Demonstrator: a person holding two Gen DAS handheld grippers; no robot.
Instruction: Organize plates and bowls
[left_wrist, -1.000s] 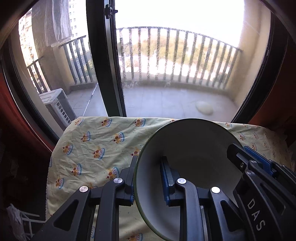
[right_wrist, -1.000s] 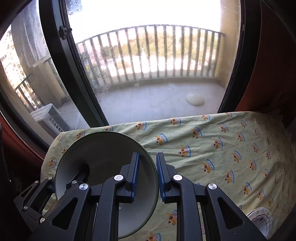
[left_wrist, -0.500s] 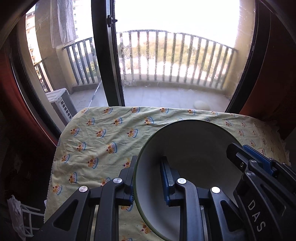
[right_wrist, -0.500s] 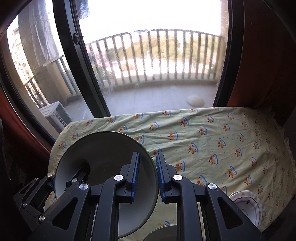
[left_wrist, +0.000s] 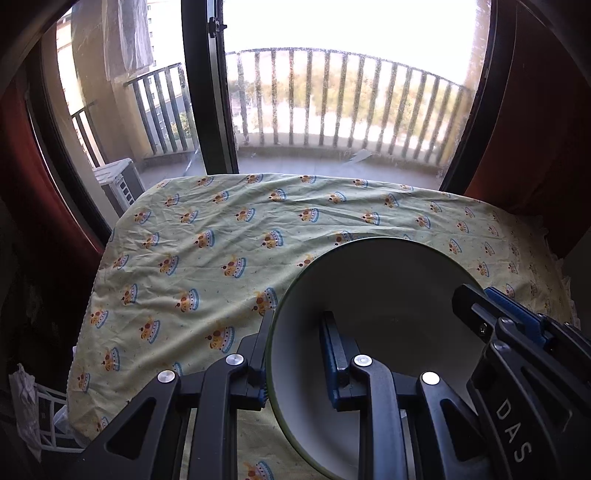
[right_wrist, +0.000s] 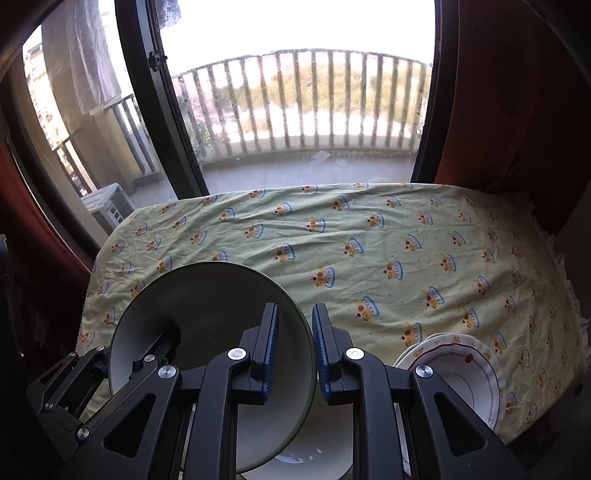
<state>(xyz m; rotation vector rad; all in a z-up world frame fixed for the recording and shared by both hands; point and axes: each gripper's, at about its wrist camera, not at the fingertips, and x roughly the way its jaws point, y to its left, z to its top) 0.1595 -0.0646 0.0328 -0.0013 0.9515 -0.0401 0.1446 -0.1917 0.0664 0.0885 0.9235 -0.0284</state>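
I have the green-rimmed bowl tilted in the air above the near edge of the desk, both grippers clamped on its rim: the left gripper pinches the left side of the wall, and the right gripper pinches the right side. Below it at the near edge sits a white bowl, and just to its right a red-trimmed scalloped plate lies on the crown-print tablecloth.

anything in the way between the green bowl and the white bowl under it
Nothing visible. The green bowl, pinched at opposite rims by the left gripper and right gripper, hangs over the white bowl with open air between.
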